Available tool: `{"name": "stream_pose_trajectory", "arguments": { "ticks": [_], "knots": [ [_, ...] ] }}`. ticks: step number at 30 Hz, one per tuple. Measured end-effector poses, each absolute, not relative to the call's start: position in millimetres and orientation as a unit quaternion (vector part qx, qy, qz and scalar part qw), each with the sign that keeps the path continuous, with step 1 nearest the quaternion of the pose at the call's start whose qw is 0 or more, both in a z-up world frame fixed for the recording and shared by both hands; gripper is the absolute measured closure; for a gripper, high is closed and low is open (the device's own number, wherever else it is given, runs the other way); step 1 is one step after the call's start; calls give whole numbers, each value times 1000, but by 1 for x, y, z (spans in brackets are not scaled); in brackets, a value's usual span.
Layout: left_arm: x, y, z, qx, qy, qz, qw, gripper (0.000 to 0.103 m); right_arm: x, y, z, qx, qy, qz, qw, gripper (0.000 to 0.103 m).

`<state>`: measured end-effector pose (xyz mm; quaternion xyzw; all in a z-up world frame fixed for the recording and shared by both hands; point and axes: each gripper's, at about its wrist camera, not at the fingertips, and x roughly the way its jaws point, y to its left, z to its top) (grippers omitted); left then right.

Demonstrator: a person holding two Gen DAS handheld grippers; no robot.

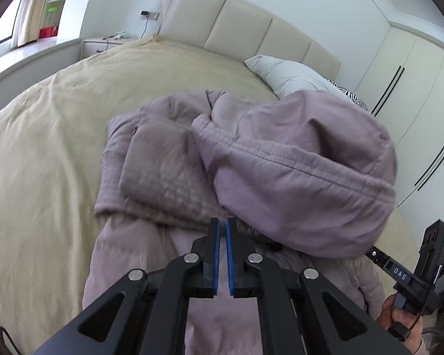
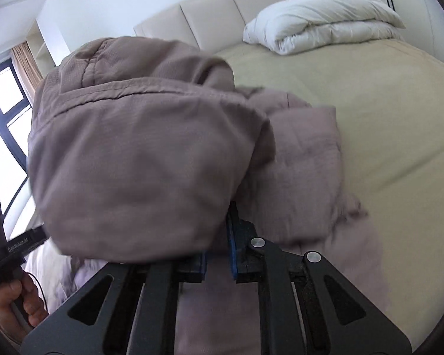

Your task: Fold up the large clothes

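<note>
Right wrist view: mauve coat [image 2: 305,159] across the bed [image 2: 399,136] middle, hood [image 2: 133,148] raised, draped over right hand-held gripper [image 2: 217,245], grip indeterminate; left hand-held gripper [image 1: 223,236] nearly closed, empty, just beside.

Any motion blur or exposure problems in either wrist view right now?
Left wrist view: the garment is mildly smeared on its flat folded part, the left gripper sharp, heavy fisheye bending of the headboard. Right wrist view: the hood is blurred at its lower edge, the window blown out, the right gripper partly hidden.
</note>
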<state>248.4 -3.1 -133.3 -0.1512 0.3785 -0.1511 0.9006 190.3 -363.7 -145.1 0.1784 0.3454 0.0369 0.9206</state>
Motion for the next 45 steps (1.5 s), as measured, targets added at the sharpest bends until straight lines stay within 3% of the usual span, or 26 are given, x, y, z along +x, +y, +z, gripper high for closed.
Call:
{"name": "stream_pose_trajectory", "arguments": {
  "ticks": [2,5,7,9,10,14,17,19,23,27,31,35,38,41,45],
  "knots": [
    [235,1,-126,-153,371,-148,904,99,165,-366,-153,193,354,46,914,92],
    [233,-7,-96,-140,336,-160,917,85,134,-382,-138,210,327,45,920,89],
    [245,-20,-69,-127,308,-179,926,72,124,-388,-119,208,291,50,933,74],
    [264,-39,-46,-106,287,-192,932,65,124,-389,-96,207,262,54,941,18],
    [279,-48,-38,-97,281,-193,935,65,136,-392,-80,207,244,56,946,16],
    [327,-79,-37,-64,295,-197,933,65,193,-379,-43,161,220,60,960,18],
    [352,-96,-66,-26,326,-185,927,65,238,-376,-47,181,260,79,945,38],
    [367,-101,-99,-6,369,-170,914,63,265,-368,-64,155,302,64,938,42],
    [376,-97,-150,22,397,-159,904,62,297,-348,-130,107,401,44,909,45],
    [374,-100,-162,40,392,-162,904,62,287,-322,-163,3,376,18,926,45],
    [358,-78,-130,-18,369,-158,916,64,285,-329,-148,21,392,21,919,45],
    [344,-71,-101,-29,317,-158,935,64,267,-348,-94,57,309,1,949,45],
    [360,-88,-106,6,328,-157,932,64,290,-346,-68,61,301,11,952,45],
    [386,-87,-137,8,376,-138,916,63,321,-328,-64,25,313,21,949,45],
    [392,-85,-160,14,374,-146,916,62,371,-312,-118,-8,404,33,914,45]
  ]
}}
